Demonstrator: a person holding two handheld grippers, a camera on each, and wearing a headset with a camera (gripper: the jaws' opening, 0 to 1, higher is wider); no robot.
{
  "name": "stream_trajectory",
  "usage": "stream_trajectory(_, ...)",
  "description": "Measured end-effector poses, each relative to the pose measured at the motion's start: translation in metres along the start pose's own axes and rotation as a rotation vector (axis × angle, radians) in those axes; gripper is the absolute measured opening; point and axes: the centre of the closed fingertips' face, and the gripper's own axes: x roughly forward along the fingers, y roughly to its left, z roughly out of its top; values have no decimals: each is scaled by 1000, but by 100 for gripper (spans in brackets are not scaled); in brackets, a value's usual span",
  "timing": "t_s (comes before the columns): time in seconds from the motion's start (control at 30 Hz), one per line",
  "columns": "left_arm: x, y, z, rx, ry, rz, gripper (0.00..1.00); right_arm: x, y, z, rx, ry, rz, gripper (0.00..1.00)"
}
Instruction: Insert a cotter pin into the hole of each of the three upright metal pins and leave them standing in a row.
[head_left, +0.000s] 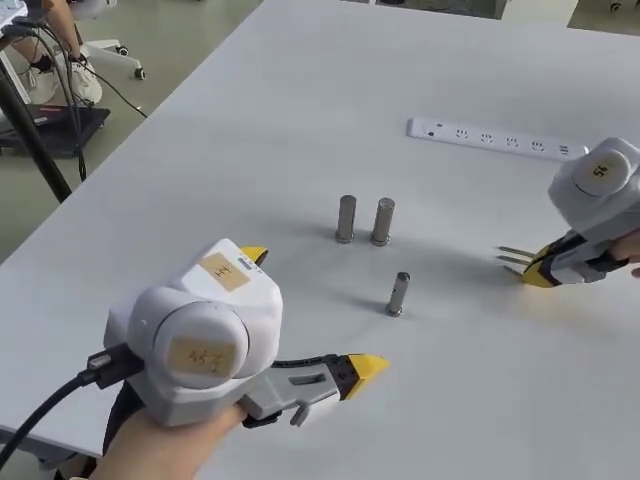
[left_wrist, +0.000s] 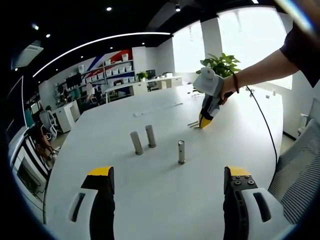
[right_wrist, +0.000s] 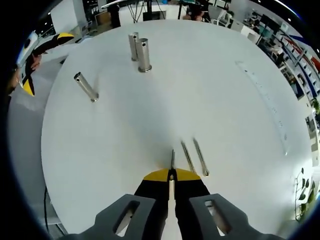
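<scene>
Three metal pins stand upright on the white table (head_left: 250, 130): two close together (head_left: 346, 219) (head_left: 383, 222) and a third (head_left: 398, 294) nearer to me. My left gripper (head_left: 310, 310) is low at the front left, open and holding nothing; its view shows the three pins (left_wrist: 136, 143) (left_wrist: 150, 136) (left_wrist: 181, 151) beyond the spread jaws (left_wrist: 168, 172). At the right edge, my right gripper (head_left: 540, 268) (right_wrist: 171, 175) is shut on a cotter pin (right_wrist: 172, 159) that pokes out between its tips. Beside it, two more cotter pins (right_wrist: 187, 156) (right_wrist: 201, 156) lie on the table.
A white power strip (head_left: 490, 138) lies at the back right of the table. Past the table's left edge are a chair base and cables on the floor (head_left: 60, 90). Desks and shelves stand far behind in the office (left_wrist: 100, 85).
</scene>
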Motion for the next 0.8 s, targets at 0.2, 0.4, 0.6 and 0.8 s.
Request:
stream_trajectory(0.2,-1,0,1,6,-4,3,90,2,-6,-1,-35,2,-7,0)
stream_trajectory(0.4,-1,0,2,6,-3,4,90,0,-7,-1,-55,-9,-19,0)
stream_trajectory(0.6,-1,-3,3,17,-9,-5,89,-7,9,2,-69,-29,-2,0)
stream_trajectory(0.8,-2,-4,3,13,-5,-13,87,-16,37,10,-126,-77,24,0)
